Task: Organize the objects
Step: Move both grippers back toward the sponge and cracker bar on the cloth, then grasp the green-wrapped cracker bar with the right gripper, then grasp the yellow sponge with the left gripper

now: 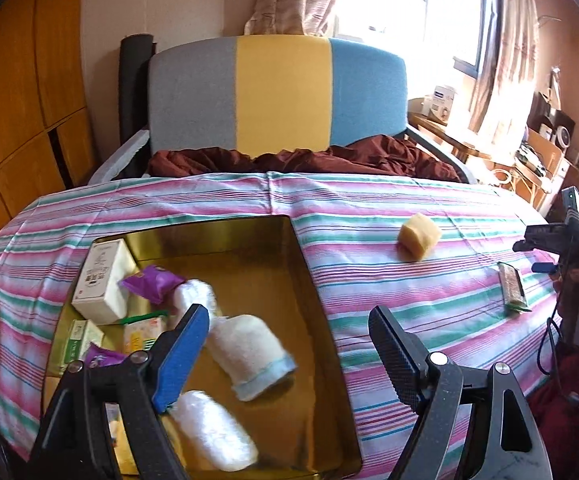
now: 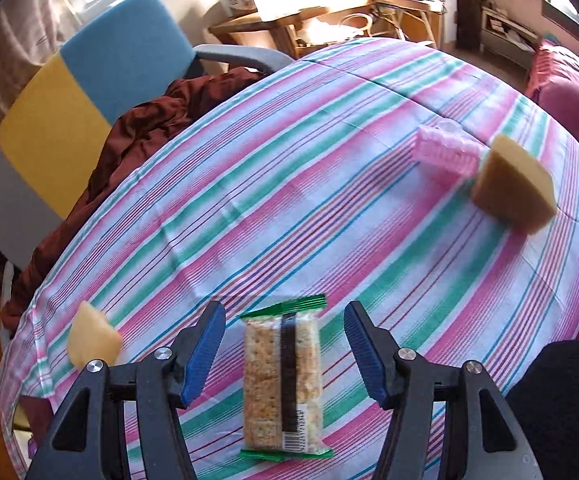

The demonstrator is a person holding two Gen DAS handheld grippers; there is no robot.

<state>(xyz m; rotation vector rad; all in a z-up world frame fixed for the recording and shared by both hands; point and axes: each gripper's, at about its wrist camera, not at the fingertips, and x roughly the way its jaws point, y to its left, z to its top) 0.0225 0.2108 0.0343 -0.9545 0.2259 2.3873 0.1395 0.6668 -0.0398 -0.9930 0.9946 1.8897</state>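
Note:
A gold tray (image 1: 309, 280) lies on the striped tablecloth and holds white rolled towels (image 1: 249, 354), a white box (image 1: 103, 282), purple packets (image 1: 151, 282) and small green and yellow packs. My left gripper (image 1: 289, 332) is open and empty above the tray. My right gripper (image 2: 285, 330) is open, one finger on each side of a cracker packet (image 2: 283, 380) that lies flat on the cloth; the packet also shows in the left wrist view (image 1: 511, 292). Yellow sponges lie at the left (image 2: 93, 340) and the far right (image 2: 513, 184).
A pink ribbed object (image 2: 445, 152) lies next to the right sponge. A chair (image 1: 277, 92) with a brown cloth (image 1: 301, 160) stands behind the table. A cluttered wooden desk (image 2: 309, 12) stands beyond. The table edge curves close on the right.

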